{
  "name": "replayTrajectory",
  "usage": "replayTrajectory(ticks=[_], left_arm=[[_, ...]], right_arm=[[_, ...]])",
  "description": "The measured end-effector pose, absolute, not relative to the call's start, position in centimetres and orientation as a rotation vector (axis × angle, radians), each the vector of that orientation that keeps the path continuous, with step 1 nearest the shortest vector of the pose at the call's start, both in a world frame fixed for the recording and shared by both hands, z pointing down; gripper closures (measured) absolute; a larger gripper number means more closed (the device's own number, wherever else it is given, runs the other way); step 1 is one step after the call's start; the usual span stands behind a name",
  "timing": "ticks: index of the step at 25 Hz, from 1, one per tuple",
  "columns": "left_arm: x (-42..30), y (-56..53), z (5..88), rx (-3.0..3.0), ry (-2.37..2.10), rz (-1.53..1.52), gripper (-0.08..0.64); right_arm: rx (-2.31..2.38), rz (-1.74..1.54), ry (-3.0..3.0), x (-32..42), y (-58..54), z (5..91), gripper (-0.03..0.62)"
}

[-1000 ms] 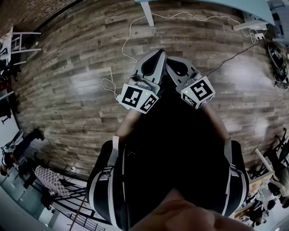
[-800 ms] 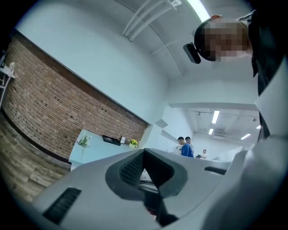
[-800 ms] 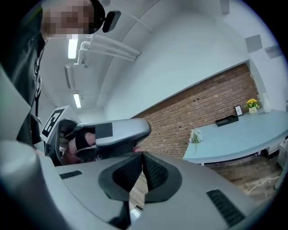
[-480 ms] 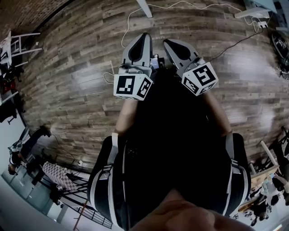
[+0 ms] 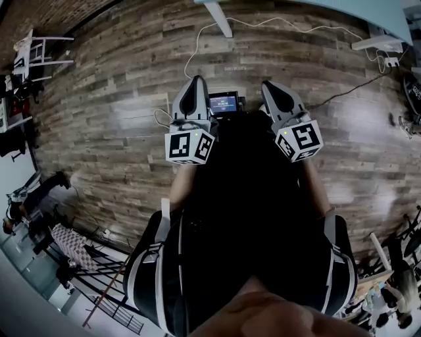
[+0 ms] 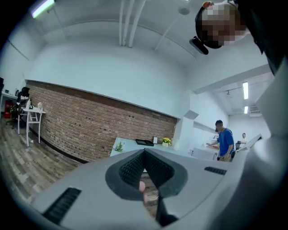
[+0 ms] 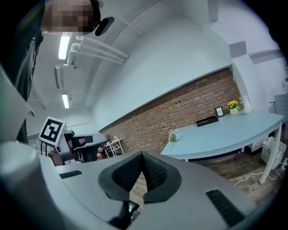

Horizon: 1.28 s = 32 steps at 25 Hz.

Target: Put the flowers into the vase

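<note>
Judging by the head view, the task is not under way: the left gripper [image 5: 193,84] and right gripper [image 5: 272,89] are held over a wood-plank floor [image 5: 99,112]. Left gripper view: its jaws are pressed together on nothing, and a pale table [image 6: 128,144] stands before a brick wall [image 6: 81,117]. Right gripper view: its jaws are likewise together and empty. White flowers [image 7: 173,134] stand at that table's near end, well apart. The next move is probably to walk over. No vase can be made out.

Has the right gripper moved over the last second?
Yes. In the head view the right gripper has swung to the right, away from the white table leg and the left gripper, uncovering a small screen between them.
</note>
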<state>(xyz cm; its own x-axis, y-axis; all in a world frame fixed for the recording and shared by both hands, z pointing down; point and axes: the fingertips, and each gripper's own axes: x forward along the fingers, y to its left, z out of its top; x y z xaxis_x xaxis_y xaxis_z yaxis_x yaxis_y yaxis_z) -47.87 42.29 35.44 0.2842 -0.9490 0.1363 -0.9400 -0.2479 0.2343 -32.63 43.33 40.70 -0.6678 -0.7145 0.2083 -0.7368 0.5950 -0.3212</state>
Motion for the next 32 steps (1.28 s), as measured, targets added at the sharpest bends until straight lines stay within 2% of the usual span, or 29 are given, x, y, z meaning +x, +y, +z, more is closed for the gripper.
replayTrajectory(ticks=[12,23,32], left_arm=[[-45.9,40.8,36.6,2.255,-1.745,0.048,0.54],[-48.8,34.6,36.6,2.321,-1.563,-0.027,0.541],[-55.5,30.1,35.7,2.308,-1.549,-0.108,0.541]], right_arm=[[1.194,0.708,-2.774,-35.3,41.1,40.8,0.574],[1.381,0.745,-2.651,-37.9,35.8,40.2,0.574],[1.497,0.784,-2.594,-41.1,31.9,39.0,0.574]])
